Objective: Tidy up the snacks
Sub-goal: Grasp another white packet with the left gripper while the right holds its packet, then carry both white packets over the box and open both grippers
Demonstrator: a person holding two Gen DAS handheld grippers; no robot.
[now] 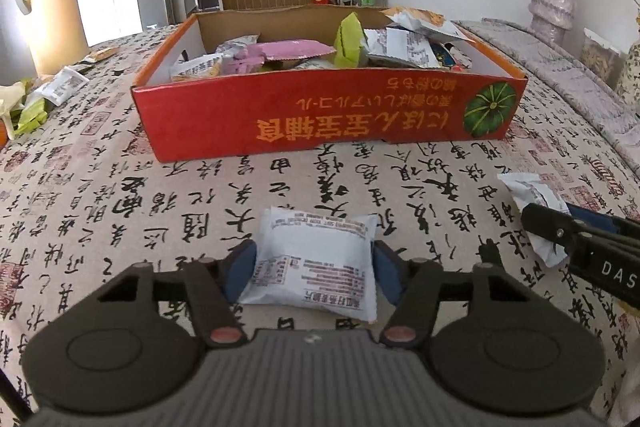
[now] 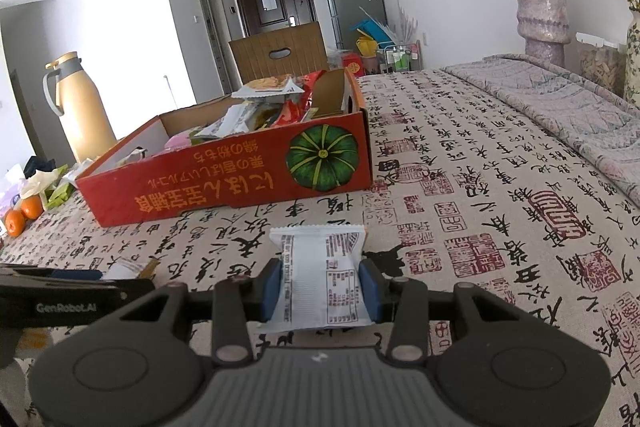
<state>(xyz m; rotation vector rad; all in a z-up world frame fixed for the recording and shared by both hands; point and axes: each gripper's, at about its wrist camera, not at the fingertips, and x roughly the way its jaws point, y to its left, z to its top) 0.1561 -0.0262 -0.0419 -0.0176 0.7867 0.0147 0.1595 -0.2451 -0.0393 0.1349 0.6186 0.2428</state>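
1. Crowding the far side of the patterned tablecloth (image 1: 160, 211) is a shallow red box (image 1: 328, 115) printed with a green pumpkin, already heaped with snack packets; it stands well beyond both grippers, with bare cloth between.
2. Beside the box at the left stand a cream thermos jug (image 1: 48, 7) and a scatter of loose wrappers (image 1: 44, 95); two oranges (image 2: 24, 213) lie at the table's left edge.
3. A pale vase of dried roses (image 2: 540, 11) stands at the far right.
4. The left gripper (image 1: 314, 269) has its blue pads against both sides of a puffy white snack packet (image 1: 316, 263) that lies flat on the cloth, printed side up.
5. The right gripper (image 2: 320, 293) is clamped on a second white packet (image 2: 320, 279), which stands on edge between its pads with small printed text facing the camera.
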